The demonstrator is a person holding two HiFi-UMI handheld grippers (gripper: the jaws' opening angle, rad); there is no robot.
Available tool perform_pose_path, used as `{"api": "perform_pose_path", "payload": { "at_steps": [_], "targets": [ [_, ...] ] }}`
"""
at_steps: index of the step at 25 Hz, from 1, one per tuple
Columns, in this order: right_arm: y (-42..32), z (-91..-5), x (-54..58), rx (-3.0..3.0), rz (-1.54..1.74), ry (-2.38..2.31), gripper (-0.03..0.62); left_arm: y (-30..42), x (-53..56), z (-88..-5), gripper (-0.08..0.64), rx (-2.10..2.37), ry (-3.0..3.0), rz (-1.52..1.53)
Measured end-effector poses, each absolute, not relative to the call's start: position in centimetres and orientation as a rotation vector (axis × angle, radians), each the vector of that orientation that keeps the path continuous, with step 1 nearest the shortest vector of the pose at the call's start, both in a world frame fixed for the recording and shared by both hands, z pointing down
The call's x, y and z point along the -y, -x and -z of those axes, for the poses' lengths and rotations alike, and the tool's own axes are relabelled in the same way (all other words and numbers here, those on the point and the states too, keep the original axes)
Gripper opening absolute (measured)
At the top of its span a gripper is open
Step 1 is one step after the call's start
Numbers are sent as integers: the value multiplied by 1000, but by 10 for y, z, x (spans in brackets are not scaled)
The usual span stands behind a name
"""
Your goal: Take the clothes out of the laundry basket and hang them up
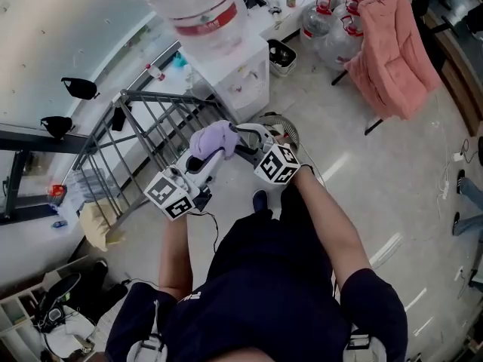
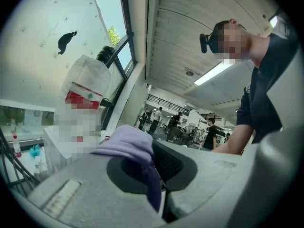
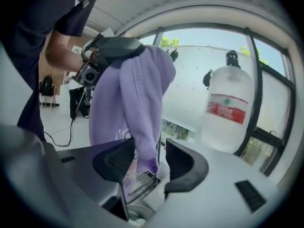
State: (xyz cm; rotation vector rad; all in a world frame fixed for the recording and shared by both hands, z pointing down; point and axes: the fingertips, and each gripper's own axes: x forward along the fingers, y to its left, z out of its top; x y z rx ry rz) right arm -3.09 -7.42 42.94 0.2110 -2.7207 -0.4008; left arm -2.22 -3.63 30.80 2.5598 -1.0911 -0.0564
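Lavender garment (image 1: 213,140): soft knit, bunched into a rounded lump, held up in the air between the two grippers, above the near end of the drying rack (image 1: 151,138).

Left gripper (image 1: 205,157): jaws closed tight on the cloth. In the left gripper view a thin pinched fold of the garment (image 2: 128,144) runs down between the ribbed black pads of the left gripper (image 2: 156,172), and the rest mounds over the tips.

Right gripper (image 1: 243,138): jaws part-way apart. In the right gripper view the garment (image 3: 137,94) hangs in long vertical folds from the left gripper's dark tips (image 3: 114,46). Its lower end drops between the pads of the right gripper (image 3: 149,158). One pad lies against the fabric and a narrow gap shows at the other, so it is not pinched.

Each gripper has a grey moulded plastic body and a cube with black-and-white square markers: left (image 1: 170,196), right (image 1: 276,163).

Rack: grey metal tubing, parallel bars, folding frame, set by the window wall.

Beyond the rack stands a white boxy water dispenser (image 1: 238,78) topped by a clear, ridged plastic bottle (image 1: 200,10) with a red label. The same bottle (image 3: 228,108) shows against the window in the right gripper view.

Far right: pink cloth (image 1: 392,55), draped limp over a stand. More clear bottles with red caps (image 1: 317,21) stand beside it.

Floor (image 1: 377,179): pale, glossy, reflective.
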Motion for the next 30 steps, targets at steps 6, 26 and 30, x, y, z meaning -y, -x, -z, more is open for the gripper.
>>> {"api": "perform_pose_path", "payload": {
  "at_steps": [6, 26, 30],
  "targets": [
    [34, -435, 65, 2657, 412, -91, 26, 39, 29, -317, 37, 1124, -2514, 72],
    [-21, -363, 126, 2511, 106, -363, 23, 75, 20, -440, 281, 1295, -2128, -70],
    [-28, -355, 129, 2467, 155, -402, 23, 80, 7, -462, 281, 1389, -2056, -171]
  ]
}}
